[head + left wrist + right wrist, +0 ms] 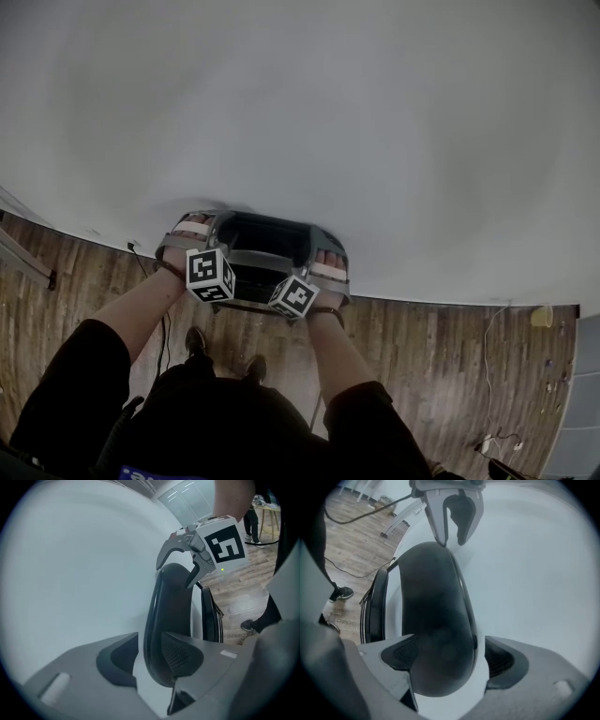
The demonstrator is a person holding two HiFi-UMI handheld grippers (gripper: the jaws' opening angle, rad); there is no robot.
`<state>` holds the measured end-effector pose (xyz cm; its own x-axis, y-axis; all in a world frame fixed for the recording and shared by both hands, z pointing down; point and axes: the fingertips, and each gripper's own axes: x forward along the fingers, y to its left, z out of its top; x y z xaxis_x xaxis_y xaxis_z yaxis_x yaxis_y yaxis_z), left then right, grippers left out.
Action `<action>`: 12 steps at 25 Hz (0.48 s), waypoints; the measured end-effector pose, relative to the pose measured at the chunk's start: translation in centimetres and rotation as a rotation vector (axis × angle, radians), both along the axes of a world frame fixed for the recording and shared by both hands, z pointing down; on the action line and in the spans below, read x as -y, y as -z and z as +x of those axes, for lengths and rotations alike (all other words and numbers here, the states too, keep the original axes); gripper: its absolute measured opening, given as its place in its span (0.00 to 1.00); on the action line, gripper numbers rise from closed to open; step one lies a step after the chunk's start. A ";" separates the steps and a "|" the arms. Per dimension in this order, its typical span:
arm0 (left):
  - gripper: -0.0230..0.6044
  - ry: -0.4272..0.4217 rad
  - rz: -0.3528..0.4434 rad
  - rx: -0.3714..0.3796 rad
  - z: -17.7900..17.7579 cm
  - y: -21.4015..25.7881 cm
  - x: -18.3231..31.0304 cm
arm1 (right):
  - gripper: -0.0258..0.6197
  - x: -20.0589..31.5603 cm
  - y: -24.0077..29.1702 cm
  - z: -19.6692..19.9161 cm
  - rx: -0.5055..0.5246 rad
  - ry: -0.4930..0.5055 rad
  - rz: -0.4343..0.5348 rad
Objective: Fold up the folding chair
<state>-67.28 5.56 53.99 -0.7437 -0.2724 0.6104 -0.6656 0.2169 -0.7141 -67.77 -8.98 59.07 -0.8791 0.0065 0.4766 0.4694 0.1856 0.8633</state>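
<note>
- Plainly, the chair (263,236) stood at the floor's far edge, close against the white wall (300,94). Its seat lay nearly flat behind the backrest, so the fold looked almost finished.
- The left gripper (150,659) straddled one top corner of the backrest with its jaws released. One pad lay against the padding, while a strip of wall showed between the other pad and the chair.
- The right gripper (451,656) straddled the other top corner likewise. It was unclenched by my reading, with a sliver of wall showing beside one pad.
- With neither pair clenched, the backrest could probably slip out or twist if it were lifted or tipped, and the seat might swing open again.
- The backrest was rounded and smooth, so a one-sided press would likely skid rather than bite.
- The wall stood so near that a push forward could scrape or bump the chair on it.
- The person's shoes (195,339) were near the chair's foot on the wooden floor (422,356), so a dropped chair could land on them.
- A dark cable (137,253) ran along the floor near the chair's left side, and a white one (487,347) lay well off toward the floor's right edge. Only the dark one looked likely to snag a leg.
- A small yellowish thing (542,317) sat by the wall at the right, well apart and no hindrance.
</note>
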 end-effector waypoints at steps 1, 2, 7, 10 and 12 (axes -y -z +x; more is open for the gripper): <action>0.29 0.014 0.013 0.000 0.2 0.3 -0.4 | 0.71 0.2 0.4 0.2 -0.001 -0.008 -0.028; 0.29 0.029 0.029 -0.001 0.6 0.7 -0.8 | 0.71 0.4 0.9 0.5 -0.002 -0.017 -0.066; 0.29 0.125 0.151 -0.026 5.2 2.4 -2.4 | 0.71 0.9 2.1 5.3 -0.054 -0.071 -0.347; 0.28 0.189 0.253 -0.050 9.1 2.9 -4.0 | 0.71 -0.1 1.1 9.5 -0.134 -0.076 -0.489; 0.26 0.224 0.322 -0.060 11.7 3.3 -5.3 | 0.70 -0.9 1.3 12.2 -0.159 -0.088 -0.551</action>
<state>-55.61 10.83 50.64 -0.7719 -0.2919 0.5648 -0.6150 0.5678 -0.5472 -55.57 -8.11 57.76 -0.8054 0.2212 0.5499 0.5480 0.6315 0.5485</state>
